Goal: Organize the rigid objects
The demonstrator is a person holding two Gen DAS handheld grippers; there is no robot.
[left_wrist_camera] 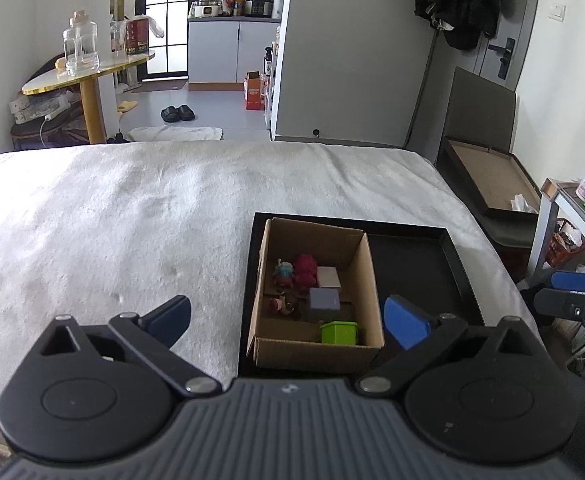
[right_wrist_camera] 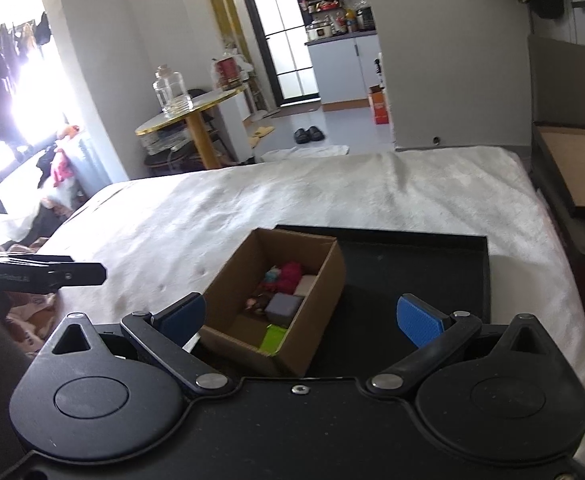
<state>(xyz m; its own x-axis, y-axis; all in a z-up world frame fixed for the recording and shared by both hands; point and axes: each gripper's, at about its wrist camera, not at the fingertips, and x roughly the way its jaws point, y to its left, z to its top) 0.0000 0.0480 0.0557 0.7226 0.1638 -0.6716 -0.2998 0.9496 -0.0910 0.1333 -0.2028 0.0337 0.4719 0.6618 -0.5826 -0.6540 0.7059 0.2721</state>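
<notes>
left gripper (left_wrist_camera: 288, 322): your jaws spread wide, nothing held.
right gripper (right_wrist_camera: 300, 320): same, wide and empty.
toys: small figures, grey cube, green block sit in brown cardboard box (left_wrist_camera: 366, 276) on black tray (left_wrist_camera: 452, 264) on the bed.
left: nothing loose visible; looks done.

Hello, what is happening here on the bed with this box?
A person holds two grippers above a bed. Both the left gripper and the right gripper are open and hold nothing. A cardboard box stands in the left part of a black tray. Small toys and blocks, one a green block, lie inside the box. The rest of the tray is bare.
</notes>
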